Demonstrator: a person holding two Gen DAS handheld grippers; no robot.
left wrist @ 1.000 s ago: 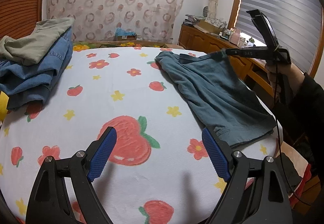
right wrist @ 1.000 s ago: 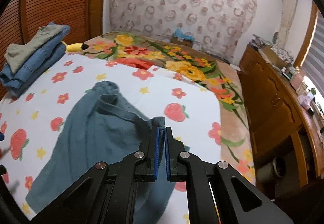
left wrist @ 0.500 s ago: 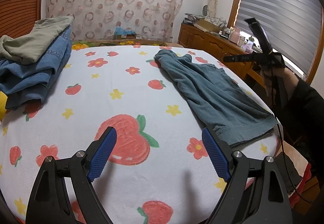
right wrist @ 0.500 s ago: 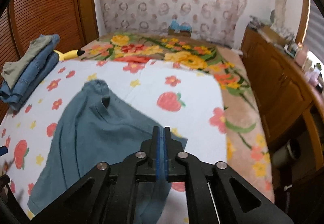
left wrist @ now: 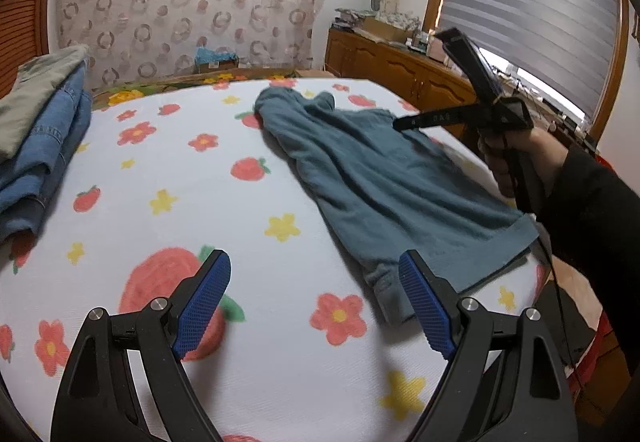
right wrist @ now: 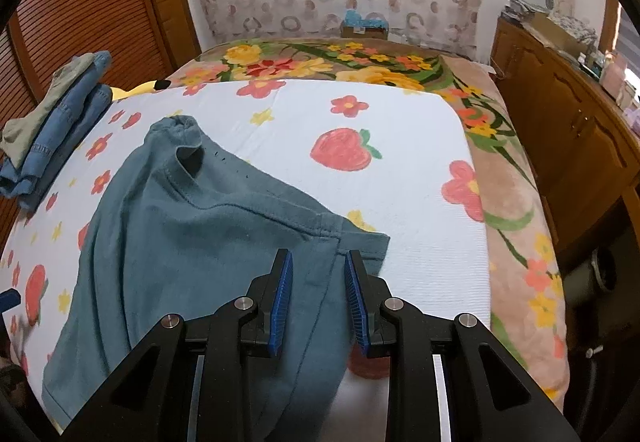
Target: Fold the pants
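Observation:
Teal-grey pants lie spread on the white strawberry-print sheet, waistband toward the far end, hem at the near right edge. My left gripper is open and empty, low over the sheet just left of the hem. In the right wrist view the pants lie flat and my right gripper is open just above their near waistband corner, holding nothing. The right gripper also shows in the left wrist view, held in a hand.
A stack of folded jeans and khaki clothes sits at the far left of the bed. A floral blanket covers the bed's right side. A wooden cabinet stands along the right.
My right gripper has opened and let go of the waistband corner, which now lies flat on the sheet. My left gripper has moved closer to the pants hem.

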